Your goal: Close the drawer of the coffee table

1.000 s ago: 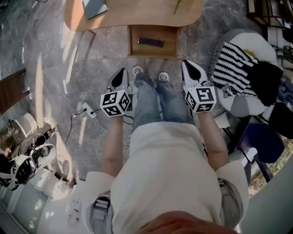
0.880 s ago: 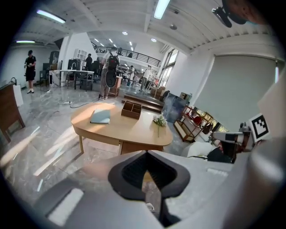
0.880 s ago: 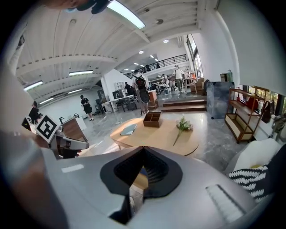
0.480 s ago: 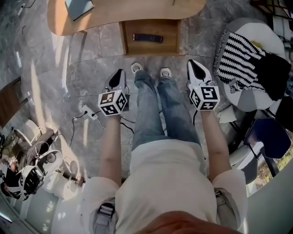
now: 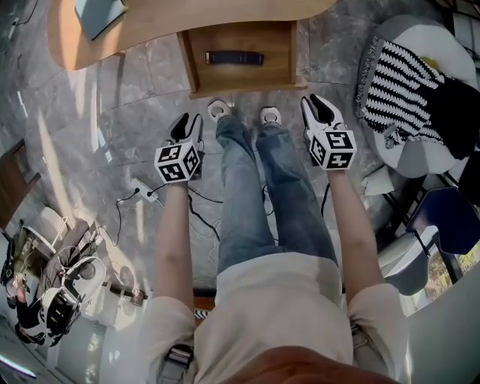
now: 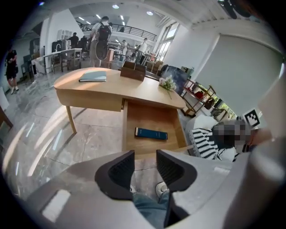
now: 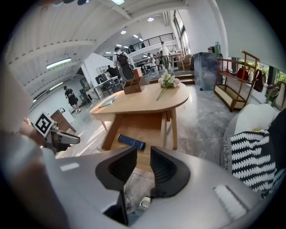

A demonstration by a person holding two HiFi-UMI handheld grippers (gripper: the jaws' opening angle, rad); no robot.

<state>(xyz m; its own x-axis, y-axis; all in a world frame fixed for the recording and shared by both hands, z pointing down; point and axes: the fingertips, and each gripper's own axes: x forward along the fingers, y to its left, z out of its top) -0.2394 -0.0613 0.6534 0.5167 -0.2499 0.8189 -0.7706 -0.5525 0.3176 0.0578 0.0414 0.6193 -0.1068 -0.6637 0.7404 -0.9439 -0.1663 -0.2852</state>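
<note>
While both claws are hanging short of the furniture, the drawer [image 5: 274, 67] of the coffee table is standing pulled well out from under the front edge of the tabletop [image 5: 150, 22], with its front panel just beyond the person's shoes [image 5: 220, 111]. At the far left a white power strip [image 5: 142, 186] is lying on the stone floor, its cable trailing toward the legs.

The left claw [image 5: 187, 124] is pointing down at the floor near the drawer's left front corner. Its jaws have just been opening and are standing parted with nothing between them, only floor and a trouser leg showing past them. Inside the drawer a slim dark-blue item [image 5: 234, 58] is lying loose toward the back. The right claw [image 5: 319, 105] is hovering off the drawer's right front corner, its jaws likewise just opened and gripping nothing.

Judging from this, the main risk is uneven pushing: if one claw is meeting the front panel ahead of the other, the drawer is likely to skew and bind. Parted jaws could also be snagging on the panel's top edge. A hard shove may be sending the loose item sliding, or nudging the whole table across the smooth floor.
</note>
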